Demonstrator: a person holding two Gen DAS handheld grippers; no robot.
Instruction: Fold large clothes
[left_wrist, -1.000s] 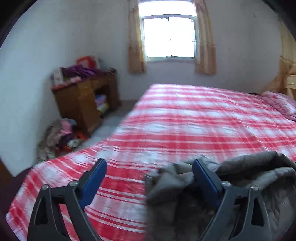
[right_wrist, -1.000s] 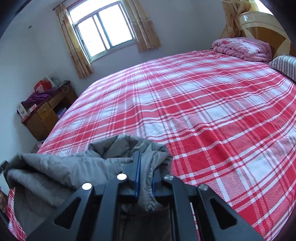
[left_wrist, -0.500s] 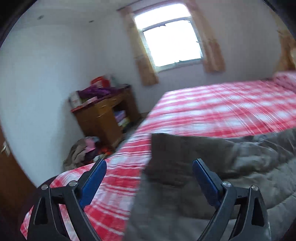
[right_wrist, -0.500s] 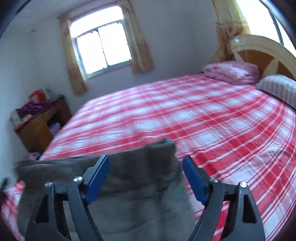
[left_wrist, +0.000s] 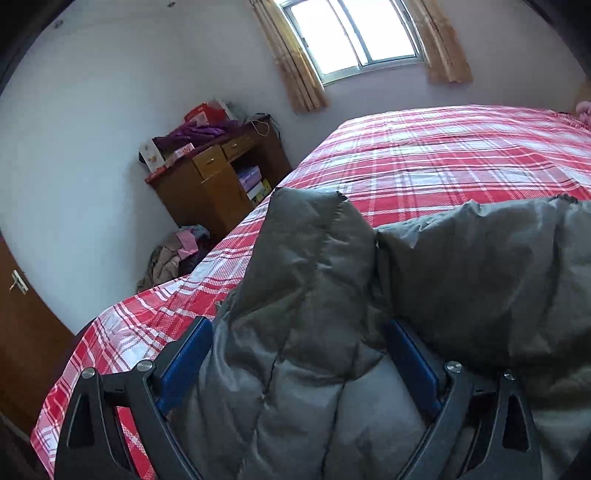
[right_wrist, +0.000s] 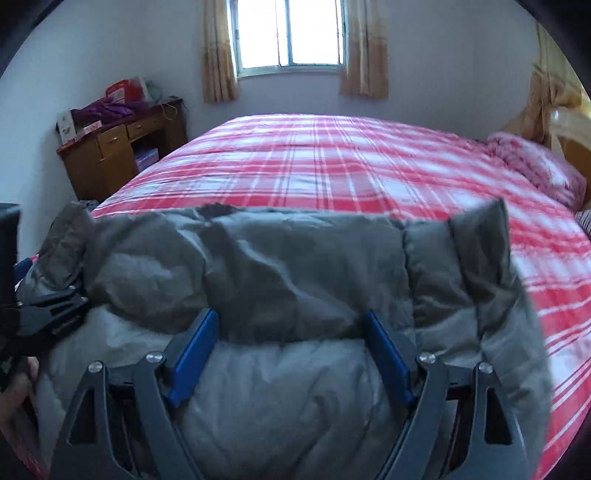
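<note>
A grey padded jacket (left_wrist: 314, 258) lies folded in a thick bundle near the front edge of the bed (left_wrist: 443, 158), which has a red plaid sheet. My left gripper (left_wrist: 297, 326) is open, its blue pads (left_wrist: 188, 362) standing either side of the jacket's left end without squeezing it. In the right wrist view the jacket (right_wrist: 295, 258) spreads across the bed (right_wrist: 332, 158). My right gripper (right_wrist: 290, 315) is open above its near fold, pads (right_wrist: 386, 354) wide apart. The left gripper (right_wrist: 48, 306) shows at the left edge, with a hand (right_wrist: 14, 387) below it.
A wooden desk (left_wrist: 218, 177) piled with purple cloth and boxes stands by the far left wall. Loose clothes (left_wrist: 173, 254) lie on the floor beside the bed. A pink quilt (right_wrist: 535, 170) and a headboard (right_wrist: 569, 129) are at the right. A brown door (left_wrist: 22, 314) is on the left.
The right gripper was shut on the jacket a second ago; it opened and let go. Both grippers then came down over the jacket, which now lies flatter and folded.
</note>
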